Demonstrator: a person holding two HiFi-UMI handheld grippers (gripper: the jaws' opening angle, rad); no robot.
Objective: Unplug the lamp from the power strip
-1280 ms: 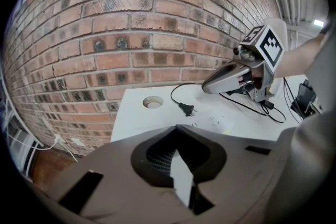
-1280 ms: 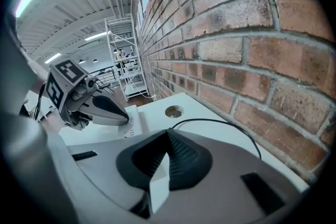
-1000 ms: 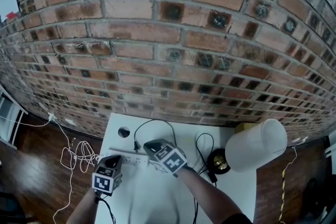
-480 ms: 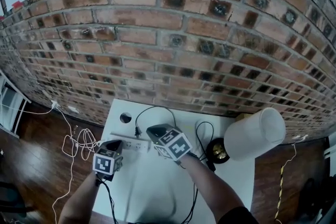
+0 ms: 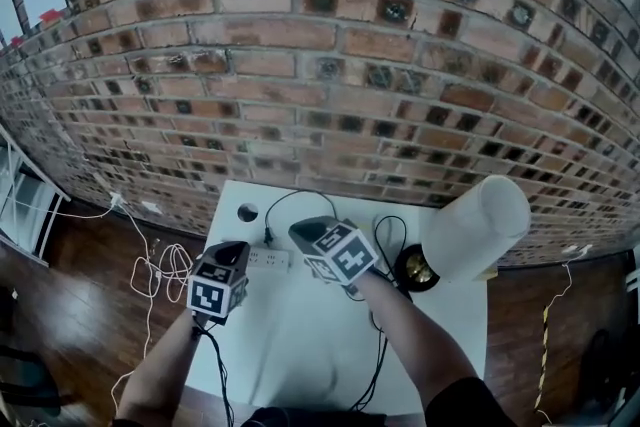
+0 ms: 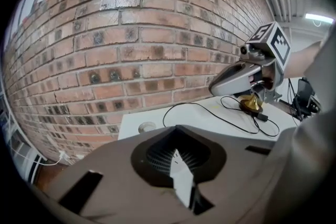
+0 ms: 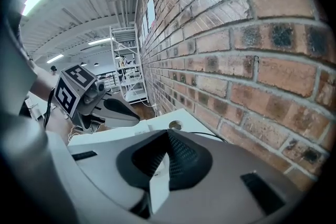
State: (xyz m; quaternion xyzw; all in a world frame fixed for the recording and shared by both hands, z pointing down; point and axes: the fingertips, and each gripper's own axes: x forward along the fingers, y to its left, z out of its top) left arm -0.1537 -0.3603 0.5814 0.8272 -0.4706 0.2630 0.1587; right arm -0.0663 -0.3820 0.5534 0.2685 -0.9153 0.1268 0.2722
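Now your fingers are closed on nothing: left gripper (image 5: 237, 255) and right gripper (image 5: 302, 233) hover at either end of the white rectangular power strip (image 5: 268, 259) on the white surface (image 5: 300, 340).

Both bare forearms reached forward. The left gripper (image 5: 237, 252) and the right gripper (image 5: 298, 231) hovered near each other, each with its jaws closed together, gripping nothing.

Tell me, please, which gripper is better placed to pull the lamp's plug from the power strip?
Right, likely. In the head view the right gripper is close beside the black plug in the white power strip. The left gripper lies at the strip's left end, better suited to steadying it.
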